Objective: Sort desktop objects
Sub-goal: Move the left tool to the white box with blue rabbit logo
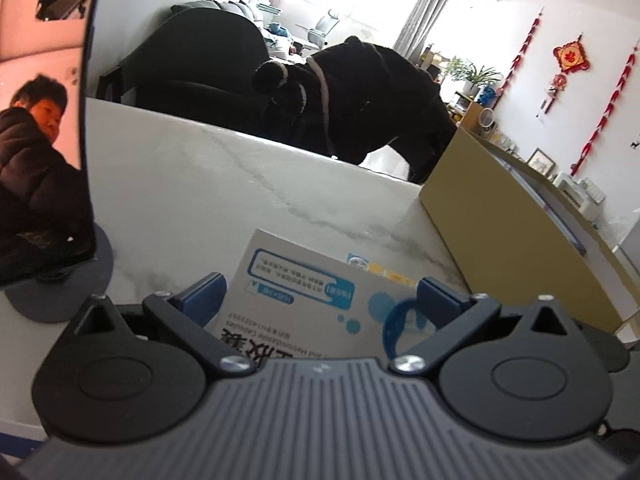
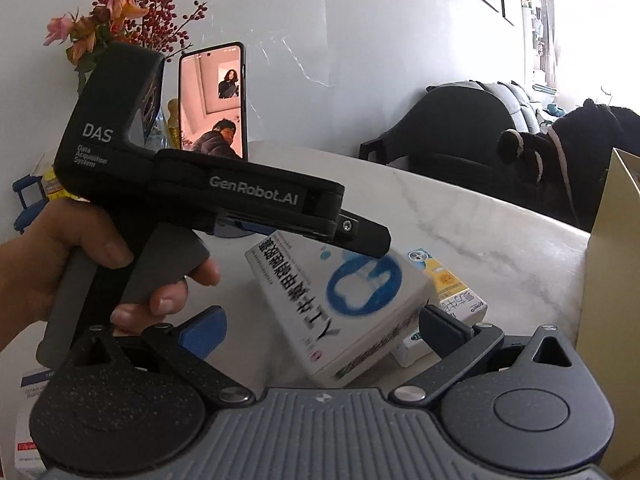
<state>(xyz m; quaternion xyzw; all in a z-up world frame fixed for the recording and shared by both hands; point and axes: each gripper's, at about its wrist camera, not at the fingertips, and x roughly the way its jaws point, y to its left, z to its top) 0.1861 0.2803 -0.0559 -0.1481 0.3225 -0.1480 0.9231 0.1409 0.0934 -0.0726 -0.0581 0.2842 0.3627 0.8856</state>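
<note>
My left gripper [image 1: 318, 296] is shut on a white medicine box with blue print [image 1: 304, 304], its blue pads against the box's two sides. In the right wrist view the same box [image 2: 340, 304] hangs tilted under the left gripper's fingers [image 2: 360, 238], lifted above the marble table [image 2: 480, 232]. A smaller yellow and white box [image 2: 452, 292] lies on the table just behind it. My right gripper [image 2: 320, 328] is open and empty, with the held box in front of its jaws.
A tan cardboard box [image 1: 500, 240] stands to the right. A phone on a round stand [image 2: 212, 100] and a vase of flowers [image 2: 120, 12] are at the back left. More boxes [image 2: 28, 420] lie at the left edge. Chairs stand beyond the table.
</note>
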